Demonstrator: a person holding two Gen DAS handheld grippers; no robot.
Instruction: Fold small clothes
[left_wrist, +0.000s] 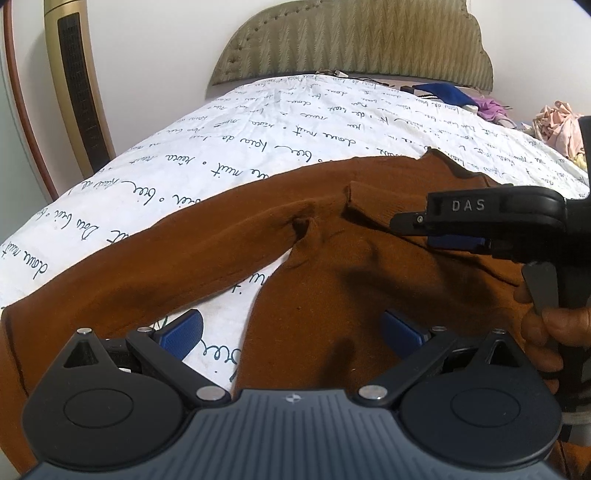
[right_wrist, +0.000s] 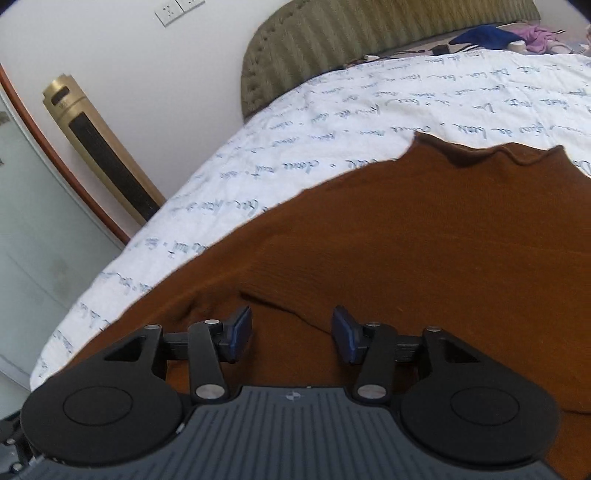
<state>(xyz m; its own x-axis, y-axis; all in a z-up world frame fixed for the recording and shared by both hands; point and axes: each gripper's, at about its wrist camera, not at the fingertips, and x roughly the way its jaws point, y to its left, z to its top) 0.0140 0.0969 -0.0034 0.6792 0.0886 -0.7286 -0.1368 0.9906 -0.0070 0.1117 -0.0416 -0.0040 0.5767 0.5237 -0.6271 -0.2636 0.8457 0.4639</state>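
left wrist: left gripper (left_wrist: 291, 326) jaws apart | right gripper (right_wrist: 291, 330) jaws apart | sweater (left_wrist: 332, 236) hem cut off

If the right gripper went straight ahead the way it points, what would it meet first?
Most likely the brown sweater: the right gripper angles down over it, fingers apart, nothing between them. Depth is hard to judge.
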